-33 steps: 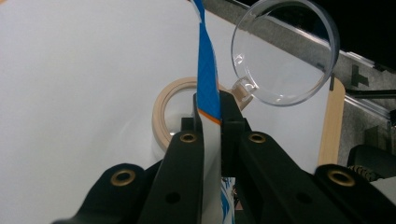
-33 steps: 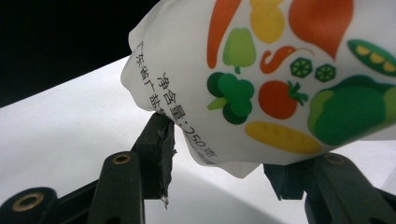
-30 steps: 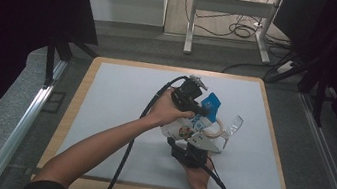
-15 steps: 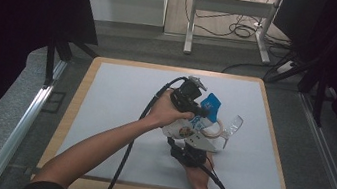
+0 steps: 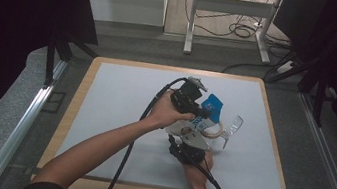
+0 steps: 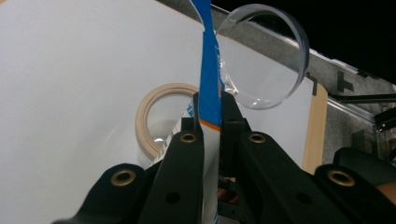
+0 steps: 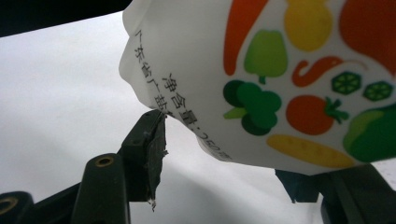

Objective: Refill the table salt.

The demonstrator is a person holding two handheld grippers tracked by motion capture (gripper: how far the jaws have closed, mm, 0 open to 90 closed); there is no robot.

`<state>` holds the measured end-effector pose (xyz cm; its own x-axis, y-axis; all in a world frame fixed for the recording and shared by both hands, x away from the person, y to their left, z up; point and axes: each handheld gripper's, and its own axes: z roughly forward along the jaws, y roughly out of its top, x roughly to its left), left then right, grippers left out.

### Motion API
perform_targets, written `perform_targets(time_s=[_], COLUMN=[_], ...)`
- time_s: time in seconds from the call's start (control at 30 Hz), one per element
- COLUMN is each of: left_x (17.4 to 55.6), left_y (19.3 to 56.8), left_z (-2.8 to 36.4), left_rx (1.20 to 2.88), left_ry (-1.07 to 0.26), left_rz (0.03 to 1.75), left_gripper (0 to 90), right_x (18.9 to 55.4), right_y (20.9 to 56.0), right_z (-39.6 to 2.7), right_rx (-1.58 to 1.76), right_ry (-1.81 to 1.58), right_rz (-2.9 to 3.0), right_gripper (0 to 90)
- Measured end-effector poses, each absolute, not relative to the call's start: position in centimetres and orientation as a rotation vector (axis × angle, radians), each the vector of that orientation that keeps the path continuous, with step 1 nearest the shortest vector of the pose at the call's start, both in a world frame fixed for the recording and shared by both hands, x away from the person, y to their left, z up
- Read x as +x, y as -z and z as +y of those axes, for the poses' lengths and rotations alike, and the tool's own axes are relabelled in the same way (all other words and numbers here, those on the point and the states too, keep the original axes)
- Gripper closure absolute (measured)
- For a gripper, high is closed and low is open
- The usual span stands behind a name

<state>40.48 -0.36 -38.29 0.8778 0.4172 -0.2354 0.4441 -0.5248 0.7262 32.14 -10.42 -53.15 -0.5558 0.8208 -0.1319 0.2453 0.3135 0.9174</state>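
My left gripper [image 5: 206,109] [image 6: 210,112] is shut on the blue top edge of a white pouch [image 6: 208,60], holding it upright over the white mat [image 5: 120,102]. The pouch's white lower part, printed with coloured vegetables [image 7: 280,84], bulges over my right gripper [image 5: 191,139] [image 7: 224,154]. Its jaws have just been opening. They stand apart with the pouch's bottom between them, the left pad [image 7: 156,140] just at the pouch's edge. A clear round container [image 6: 266,60] [image 5: 232,127] and a beige ring [image 6: 144,116] lie just beyond the pouch.
The mat covers a wooden-edged table [image 5: 272,130]. Both forearms come in from the bottom edge, with black cables [image 5: 128,149] trailing from the grippers. Dark curtains and metal rails [image 5: 20,123] flank the table. A desk frame [image 5: 229,12] stands behind it.
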Motion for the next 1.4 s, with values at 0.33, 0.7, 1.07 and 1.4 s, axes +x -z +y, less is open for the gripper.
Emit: perform_targets(time_s=[0.33, 0.7, 1.07, 1.4], left_x=[40.7, 40.7, 41.1, 41.6], left_y=[38.6, 38.5, 38.3, 38.3], left_z=[-0.4, 0.0, 0.2, -0.2], left_rx=[2.184, 2.184, 2.195, 2.209], left_ry=[0.051, 0.001, -0.001, 0.002], left_rz=[0.624, 0.613, 0.614, 0.612], left_gripper=[89.9, 89.0, 89.5, 89.6], right_x=[32.3, 32.0, 31.7, 31.7], right_y=[53.1, 52.6, 52.2, 51.8], right_z=[-10.4, -10.7, -11.5, -12.5], right_rx=[1.002, 0.947, 0.855, 0.812], right_ry=[-1.236, -1.41, -1.563, -1.713], right_rz=[1.961, 2.045, 2.112, 2.157], right_gripper=[52.3, 55.7, 56.9, 57.3])
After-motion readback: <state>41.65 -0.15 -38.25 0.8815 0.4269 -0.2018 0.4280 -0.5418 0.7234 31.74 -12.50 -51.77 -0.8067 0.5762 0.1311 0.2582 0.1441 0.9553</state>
